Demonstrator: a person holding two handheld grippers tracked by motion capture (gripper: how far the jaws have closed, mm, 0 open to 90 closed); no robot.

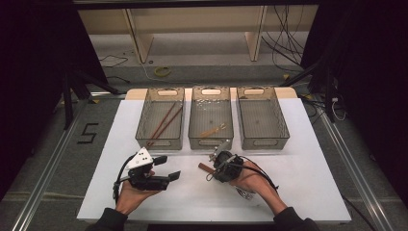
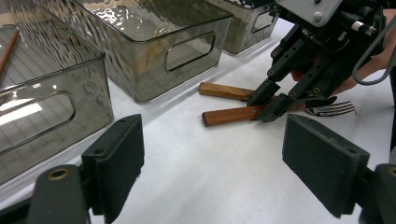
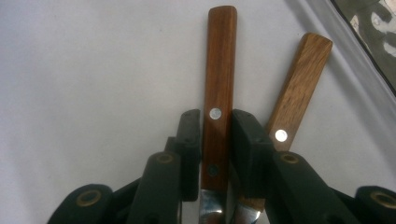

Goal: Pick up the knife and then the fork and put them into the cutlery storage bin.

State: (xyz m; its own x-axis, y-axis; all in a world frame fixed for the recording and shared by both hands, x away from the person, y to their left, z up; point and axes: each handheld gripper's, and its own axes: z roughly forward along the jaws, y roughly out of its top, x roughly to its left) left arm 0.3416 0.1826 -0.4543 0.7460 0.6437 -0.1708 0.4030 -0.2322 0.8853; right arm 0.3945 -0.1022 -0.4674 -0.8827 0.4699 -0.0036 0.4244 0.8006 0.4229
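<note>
In the right gripper view, the right gripper (image 3: 217, 154) has its jaws pressed against both sides of a wooden-handled utensil (image 3: 218, 79), whose handle runs up the middle of the frame beyond the pads. A second wooden handle (image 3: 296, 93) lies just right of it, angled toward the upper right. In the high view both sit on the white table (image 1: 298, 183), right of centre, below the middle bin (image 1: 210, 139). The left gripper (image 1: 166, 168), lower left there, stands wide open and holds nothing.
</note>
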